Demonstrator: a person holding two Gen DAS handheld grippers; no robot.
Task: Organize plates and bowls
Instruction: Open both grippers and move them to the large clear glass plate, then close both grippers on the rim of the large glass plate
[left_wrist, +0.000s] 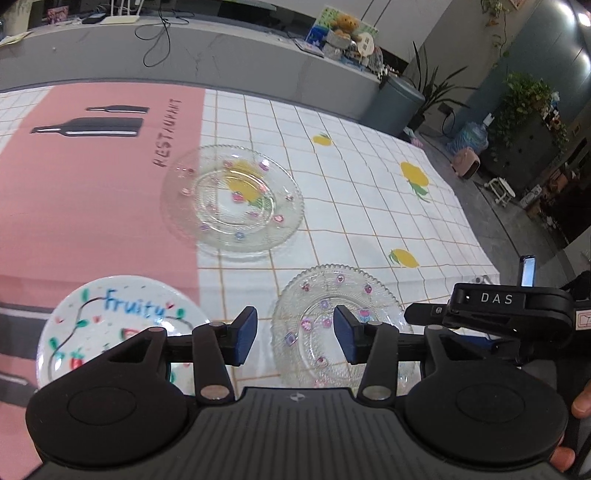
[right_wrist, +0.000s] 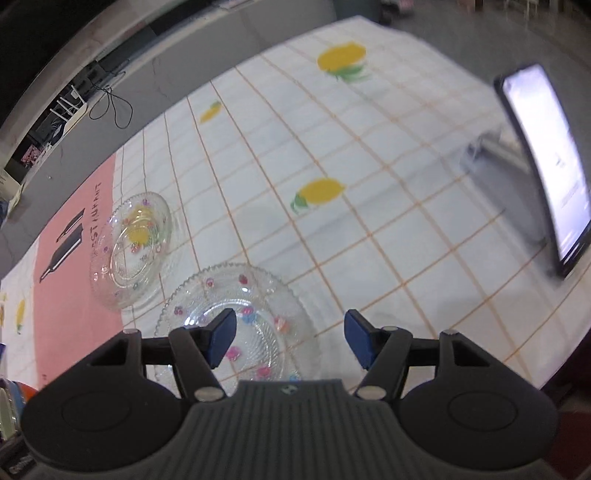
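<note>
Hovering tilted down over the cloth-covered surface (left_wrist: 369, 184), the left gripper (left_wrist: 295, 332) keeping its blue-padded fingers (left_wrist: 245, 332) spread with nothing pinched, only the near glass plate (left_wrist: 332, 325) showing through the gap below them. Holding the right gripper (right_wrist: 290, 336) likewise spread and empty, its left finger hanging over that same plate (right_wrist: 236, 325), whether touching it or not being impossible to tell. Lying flat, well inside the front edge of the surface: the near glass plate on the white checked cloth, the far glass plate (left_wrist: 232, 199) a little beyond it and straddling the seam with the pink panel, and a white painted plate (left_wrist: 110, 325) off to the left on the pink. Probably handling as stiff, fairly light but brittle and slick: pressed clear glass with a beaded, scalloped rim, likely to chip if knocked against another plate and to slide out of smooth pads. Taking hold best at the raised rim, one finger slipping under the edge and the other over it, since the plates are lying flat against the cloth. Possibly bunching the soft cloth when digging under a rim. Standing well clear on the right, a lit phone (right_wrist: 546, 166) propped upright on a stand; nothing lying between the plates, though the two grippers are crowding the same plate and risking a bump.
</note>
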